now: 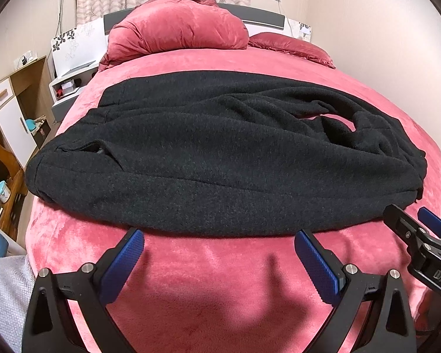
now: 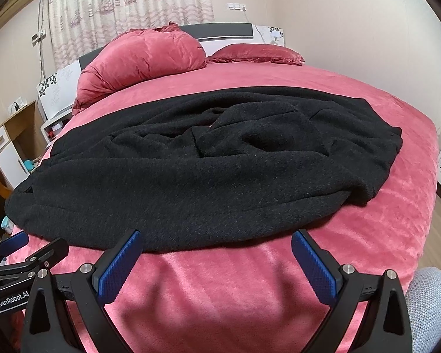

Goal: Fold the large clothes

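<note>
Bed (image 1: 220,264), pink plush cover, fills both views. Black knit coat (image 1: 208,153) lies spread across it, just ahead of both sets of fingertips, long edge nearest them.

Progress, as judged: early. Near portion looks doubled over into a thick rounded edge, possibly one lengthwise fold made; far right part bunched and rumpled, a gap of pink showing through the folds. Tidying of that end and crosswise folds appear left to do.

Left gripper (image 1: 219,241): fingers spread wide, nothing between them, tips just short of the coat's near edge, over bare cover. Right gripper (image 2: 216,239): same, wide and empty, tips at the near edge.

Coat fabric: coarse, heavy, matte. A pocket slit (image 1: 88,148) gapes ahead-left of the left fingers.
</note>
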A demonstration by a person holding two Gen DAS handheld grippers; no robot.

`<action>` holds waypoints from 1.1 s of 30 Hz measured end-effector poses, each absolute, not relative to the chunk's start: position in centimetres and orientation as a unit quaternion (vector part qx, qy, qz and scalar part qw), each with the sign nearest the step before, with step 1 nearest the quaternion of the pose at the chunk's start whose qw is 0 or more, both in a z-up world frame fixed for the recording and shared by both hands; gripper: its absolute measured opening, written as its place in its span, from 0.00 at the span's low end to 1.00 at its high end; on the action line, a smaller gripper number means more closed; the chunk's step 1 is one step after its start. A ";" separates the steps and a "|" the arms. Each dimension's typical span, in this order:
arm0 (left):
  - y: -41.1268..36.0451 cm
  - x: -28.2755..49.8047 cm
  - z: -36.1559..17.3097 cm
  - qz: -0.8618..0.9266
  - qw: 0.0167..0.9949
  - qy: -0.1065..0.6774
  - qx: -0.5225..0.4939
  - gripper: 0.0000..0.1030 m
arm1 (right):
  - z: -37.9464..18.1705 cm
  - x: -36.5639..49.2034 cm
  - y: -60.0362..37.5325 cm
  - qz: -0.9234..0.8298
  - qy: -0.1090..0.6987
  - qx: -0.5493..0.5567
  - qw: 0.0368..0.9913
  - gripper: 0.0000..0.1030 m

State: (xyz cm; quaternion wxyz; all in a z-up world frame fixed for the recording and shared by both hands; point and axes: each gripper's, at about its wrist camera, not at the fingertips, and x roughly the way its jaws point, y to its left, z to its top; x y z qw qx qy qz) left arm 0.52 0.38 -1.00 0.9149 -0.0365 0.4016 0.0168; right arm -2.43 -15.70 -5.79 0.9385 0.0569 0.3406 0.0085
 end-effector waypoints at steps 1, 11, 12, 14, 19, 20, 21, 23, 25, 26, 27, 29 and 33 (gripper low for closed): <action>0.4 0.5 -1.0 0.018 0.917 0.398 -0.034 1.00 | -5.8 -2.4 -15.7 0.010 0.341 0.056 0.938 1.00; 0.6 0.7 -1.2 0.029 0.917 0.398 -0.025 1.00 | -5.9 -2.5 -15.8 0.011 0.342 0.062 0.938 1.00; 0.7 0.7 -1.2 0.028 0.917 0.397 -0.027 1.00 | -5.9 -2.5 -15.9 0.010 0.341 0.063 0.938 1.00; 0.9 0.7 -1.1 0.028 0.917 0.398 -0.026 1.00 | -5.8 -2.6 -16.0 0.010 0.337 0.065 0.939 1.00; 2.5 0.7 -0.6 -0.009 0.921 0.383 -0.075 1.00 | -5.3 -2.7 -17.0 0.005 0.319 0.074 0.945 1.00; 3.0 0.7 -0.4 -0.012 0.922 0.376 -0.087 1.00 | -5.2 -2.7 -17.4 0.002 0.315 0.080 0.946 1.00; 3.7 0.7 -0.2 -0.009 0.924 0.369 -0.095 1.00 | -5.0 -2.7 -17.7 0.002 0.313 0.085 0.946 1.00; 4.8 0.8 0.2 0.006 0.928 0.359 -0.102 1.00 | -4.7 -2.7 -19.0 -0.002 0.303 0.100 0.948 1.00; 6.4 1.0 0.7 0.032 0.933 0.344 -0.103 1.00 | -4.5 -2.7 -20.2 -0.015 0.299 0.109 0.948 1.00; 7.4 1.1 1.0 0.048 0.934 0.336 -0.107 1.00 | -4.4 -2.5 -20.7 -0.023 0.299 0.111 0.948 1.00; 8.5 1.3 1.1 0.061 0.934 0.331 -0.117 1.00 | -4.3 -2.5 -21.6 -0.032 0.300 0.118 0.946 1.00; 10.8 1.6 1.1 0.092 0.931 0.327 -0.132 1.00 | -4.5 -2.2 -23.9 -0.043 0.310 0.147 0.938 1.00; 15.4 2.2 0.8 0.136 0.923 0.322 -0.161 1.00 | -5.0 -1.4 -30.1 -0.077 0.324 0.228 0.915 1.00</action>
